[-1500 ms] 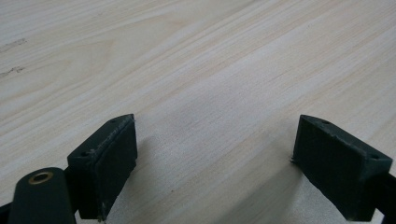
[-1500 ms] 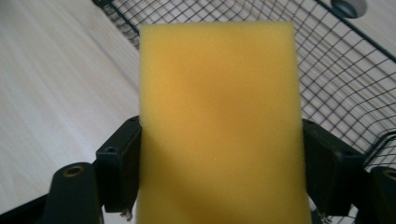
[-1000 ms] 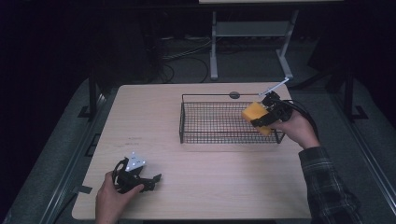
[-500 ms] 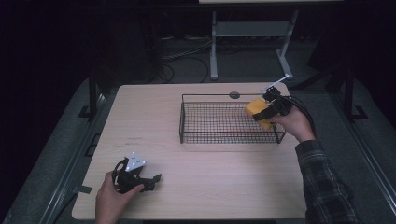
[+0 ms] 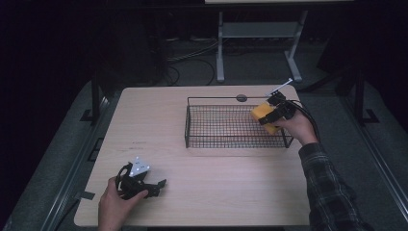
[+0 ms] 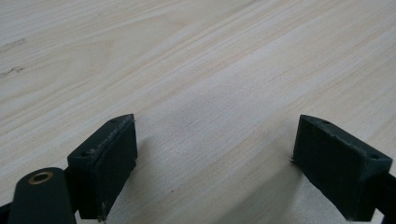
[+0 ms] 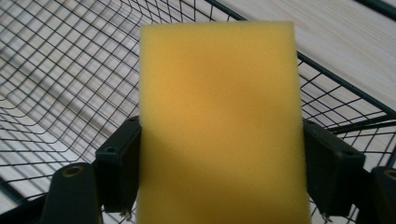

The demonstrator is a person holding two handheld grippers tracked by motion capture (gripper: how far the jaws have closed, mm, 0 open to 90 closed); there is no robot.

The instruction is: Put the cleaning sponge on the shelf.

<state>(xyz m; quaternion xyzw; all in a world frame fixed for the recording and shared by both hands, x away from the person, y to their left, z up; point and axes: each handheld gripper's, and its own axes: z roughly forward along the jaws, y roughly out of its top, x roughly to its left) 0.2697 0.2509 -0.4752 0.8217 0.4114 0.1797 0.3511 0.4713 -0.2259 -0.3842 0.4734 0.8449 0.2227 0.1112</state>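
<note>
Right tool [image 5: 269, 114] clamped on yellow sponge [image 7: 219, 121], over right end of wire basket [image 5: 211, 126]. Left tool [image 5: 159, 185] apart, resting on worktop [image 5: 159, 120].

Yellow sponge [image 7: 219, 121], black wire basket [image 5: 211, 140], pale wood-grain table [image 5: 159, 115]

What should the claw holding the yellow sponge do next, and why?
Probably lower it a little further into the wire basket, then let go. The right claw grips the yellow sponge at the basket's right end, above its mesh floor, so it looks not yet set down.
</note>
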